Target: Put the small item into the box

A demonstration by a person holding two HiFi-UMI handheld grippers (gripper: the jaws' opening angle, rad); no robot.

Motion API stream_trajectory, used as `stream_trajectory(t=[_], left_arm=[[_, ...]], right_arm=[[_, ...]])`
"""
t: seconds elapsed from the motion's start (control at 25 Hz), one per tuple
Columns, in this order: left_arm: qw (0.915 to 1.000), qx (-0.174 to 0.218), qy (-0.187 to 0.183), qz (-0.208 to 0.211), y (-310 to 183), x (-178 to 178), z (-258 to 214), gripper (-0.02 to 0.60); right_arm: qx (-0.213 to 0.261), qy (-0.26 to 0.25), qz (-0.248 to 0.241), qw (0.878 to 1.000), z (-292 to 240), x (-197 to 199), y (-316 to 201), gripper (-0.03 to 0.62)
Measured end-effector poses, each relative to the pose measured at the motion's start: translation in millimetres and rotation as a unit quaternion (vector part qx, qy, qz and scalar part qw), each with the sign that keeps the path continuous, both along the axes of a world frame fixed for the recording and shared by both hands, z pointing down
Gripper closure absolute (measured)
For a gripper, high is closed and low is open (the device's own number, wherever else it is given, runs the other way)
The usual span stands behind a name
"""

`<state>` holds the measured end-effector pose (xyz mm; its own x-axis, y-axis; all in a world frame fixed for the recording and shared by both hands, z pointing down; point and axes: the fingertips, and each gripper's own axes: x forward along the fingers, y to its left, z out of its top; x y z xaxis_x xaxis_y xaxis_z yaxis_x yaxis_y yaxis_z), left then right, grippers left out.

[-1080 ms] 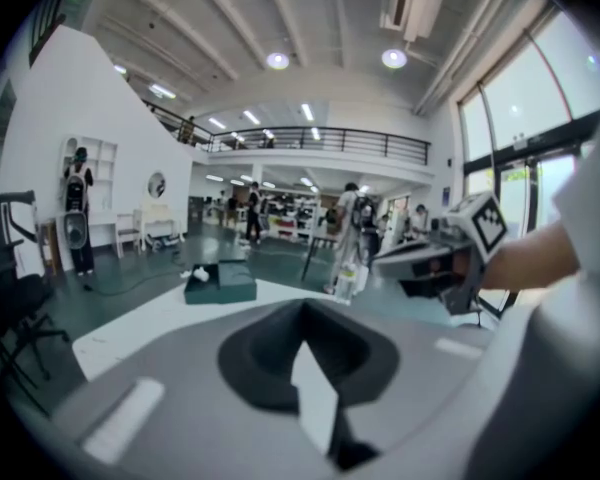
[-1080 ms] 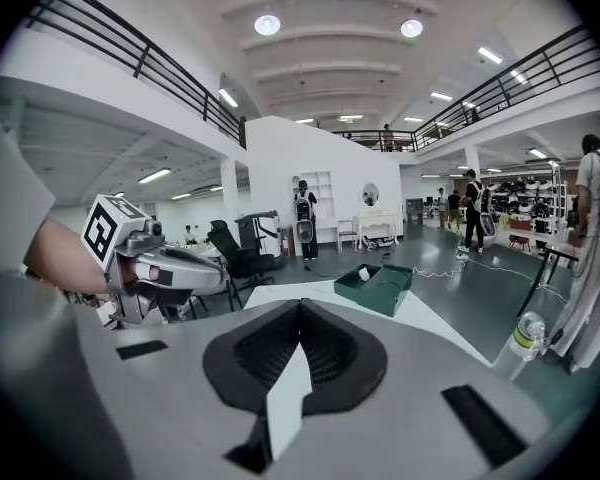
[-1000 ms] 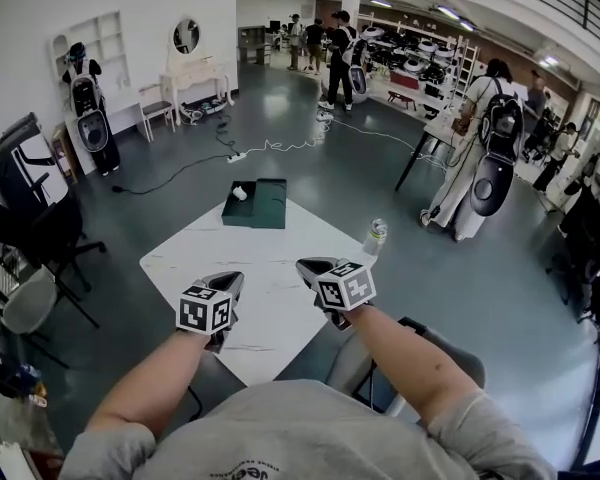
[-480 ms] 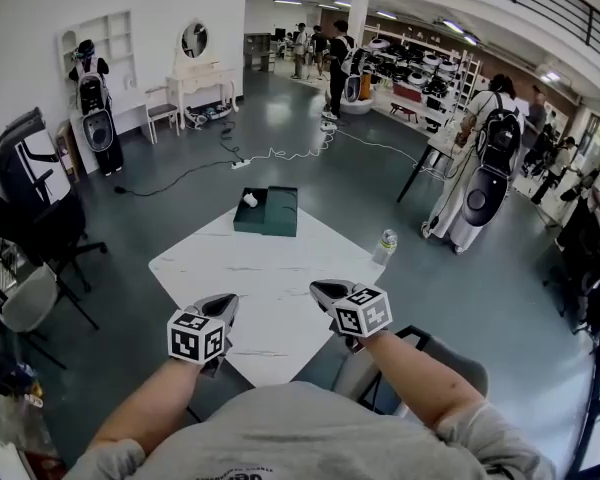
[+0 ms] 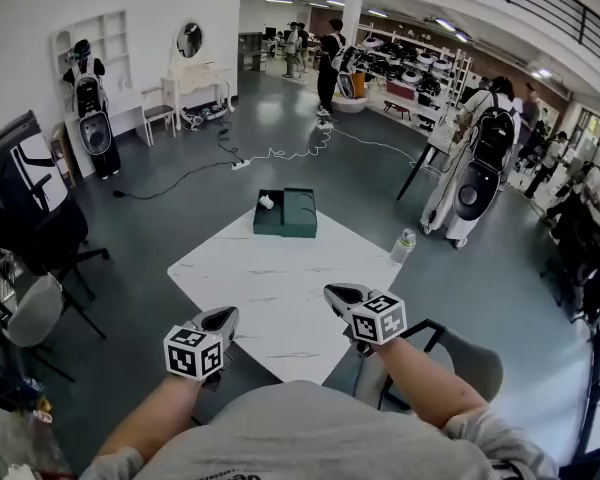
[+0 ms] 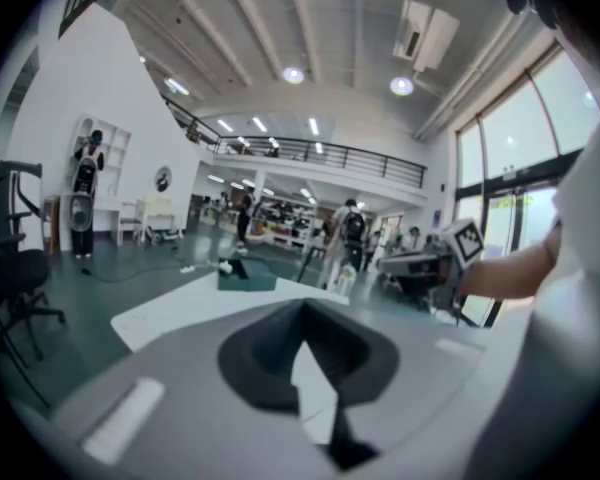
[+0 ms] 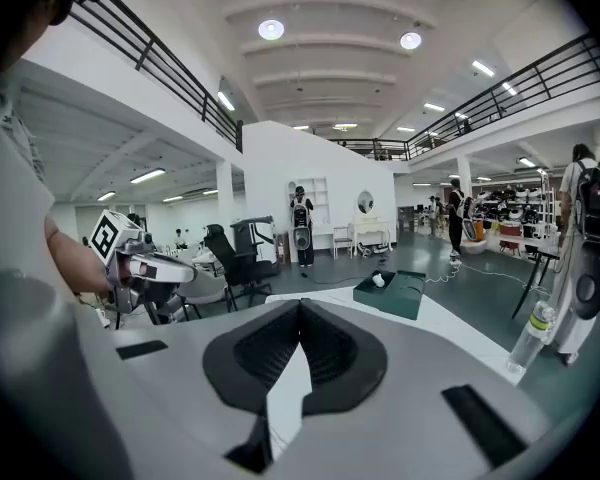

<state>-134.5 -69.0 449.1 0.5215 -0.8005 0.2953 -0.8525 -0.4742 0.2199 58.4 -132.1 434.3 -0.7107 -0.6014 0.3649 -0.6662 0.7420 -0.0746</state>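
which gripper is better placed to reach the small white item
Left, narrowly. The small white item sits at the left side of the green box, more in line with the left gripper than the right gripper. Both are shut, empty and far off.

A dark green box (image 5: pixel 292 214) is lying open and flat at the far corner of the white table (image 5: pixel 280 288), its two shallow halves sitting side by side. A small white item (image 5: pixel 267 202) is resting on the left half.
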Motion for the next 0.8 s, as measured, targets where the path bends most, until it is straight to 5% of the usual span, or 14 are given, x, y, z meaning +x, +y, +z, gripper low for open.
stream_trajectory(t=[0.52, 0.8], left_arm=[[0.998, 0.003, 0.008, 0.062, 26.1, -63.8, 12.8, 0.577], [0.9978, -0.015, 0.03, 0.058, 31.3, -70.2, 29.8, 0.577]], right_arm=[[-0.006, -0.014, 0.05, 0.999, 11.6, -43.7, 53.6, 0.586], [-0.017, -0.016, 0.053, 0.998, 20.7, -46.9, 70.3, 0.586]])
